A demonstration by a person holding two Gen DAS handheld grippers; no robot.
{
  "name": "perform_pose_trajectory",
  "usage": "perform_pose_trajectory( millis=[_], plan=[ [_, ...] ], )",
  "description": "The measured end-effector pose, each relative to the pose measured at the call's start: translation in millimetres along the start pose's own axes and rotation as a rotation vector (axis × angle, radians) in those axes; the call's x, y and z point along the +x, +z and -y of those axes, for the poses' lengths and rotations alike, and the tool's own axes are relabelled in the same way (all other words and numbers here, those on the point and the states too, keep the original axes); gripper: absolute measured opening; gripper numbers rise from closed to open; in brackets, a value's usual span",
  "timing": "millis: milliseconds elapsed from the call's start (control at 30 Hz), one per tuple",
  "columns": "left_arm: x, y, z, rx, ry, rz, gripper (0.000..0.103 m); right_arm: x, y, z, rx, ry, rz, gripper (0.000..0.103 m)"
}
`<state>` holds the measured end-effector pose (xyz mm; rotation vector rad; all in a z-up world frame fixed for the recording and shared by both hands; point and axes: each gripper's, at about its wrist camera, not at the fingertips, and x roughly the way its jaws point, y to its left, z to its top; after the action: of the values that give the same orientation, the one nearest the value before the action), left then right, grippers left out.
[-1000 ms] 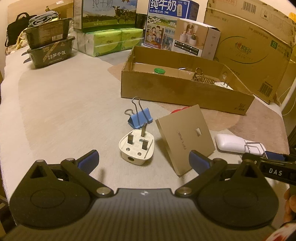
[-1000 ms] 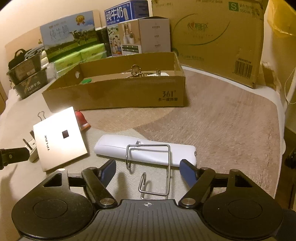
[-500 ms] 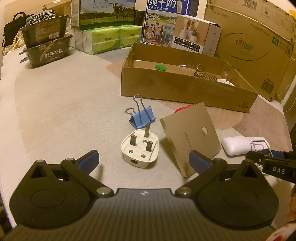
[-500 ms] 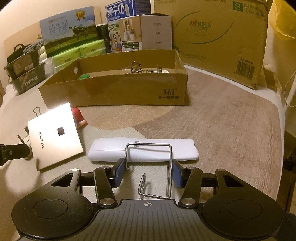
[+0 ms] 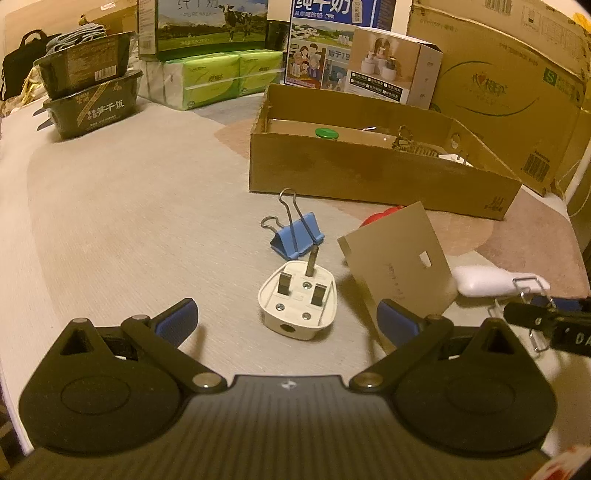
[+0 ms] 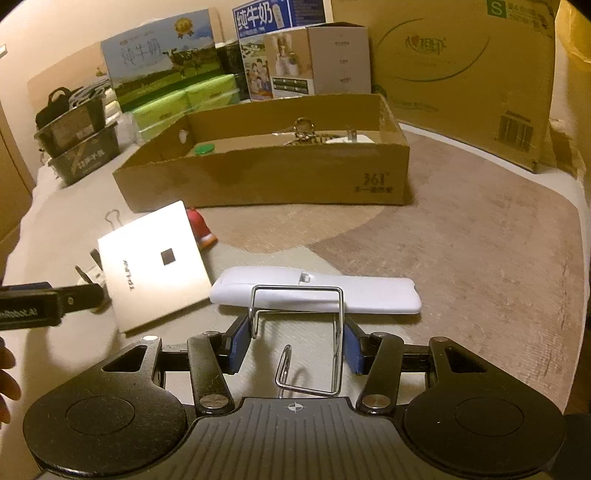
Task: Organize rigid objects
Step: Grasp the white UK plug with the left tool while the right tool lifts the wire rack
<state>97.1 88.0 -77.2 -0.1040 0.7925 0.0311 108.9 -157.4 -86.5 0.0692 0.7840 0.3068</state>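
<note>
My right gripper (image 6: 297, 341) is shut on a bent metal wire clip (image 6: 299, 317) just in front of a white remote (image 6: 317, 293). My left gripper (image 5: 286, 319) is open, its jaws either side of a white three-pin plug (image 5: 299, 301) lying prongs up. A blue binder clip (image 5: 297, 236) lies just beyond the plug. A flat TP-LINK panel (image 5: 400, 262) lies right of the plug and also shows in the right wrist view (image 6: 155, 264). The open cardboard box (image 6: 266, 173) behind holds a green lid (image 6: 204, 148) and metal items.
A red object (image 6: 199, 229) peeks out behind the panel. Milk cartons (image 5: 207, 26), green tissue packs (image 5: 214, 79), black food trays (image 5: 92, 92) and a large cardboard box (image 6: 461, 70) line the back. The right gripper's side shows in the left wrist view (image 5: 546, 321).
My right gripper has closed from open onto the wire clip. My left gripper has moved slightly forward toward the plug and stays open.
</note>
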Motion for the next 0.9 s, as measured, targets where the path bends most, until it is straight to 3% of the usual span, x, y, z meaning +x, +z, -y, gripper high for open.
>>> perform_pose_trajectory(
  millis=[500, 733, 900],
  plan=[
    [19.6, 6.0, -4.7, 0.109, -0.04, -0.017, 0.085, -2.6, 7.5, -22.7, -0.048, 0.036, 0.021, 0.051],
    [24.5, 6.4, -6.6, 0.135, -0.06, -0.018, 0.066, 0.5, 10.3, -28.1, -0.064, 0.036, 0.02, 0.051],
    [26.0, 7.9, -1.5, 0.156, -0.083, -0.02, 0.047, 3.2, 10.2, -31.4, -0.073, 0.038, 0.015, 0.051]
  ],
)
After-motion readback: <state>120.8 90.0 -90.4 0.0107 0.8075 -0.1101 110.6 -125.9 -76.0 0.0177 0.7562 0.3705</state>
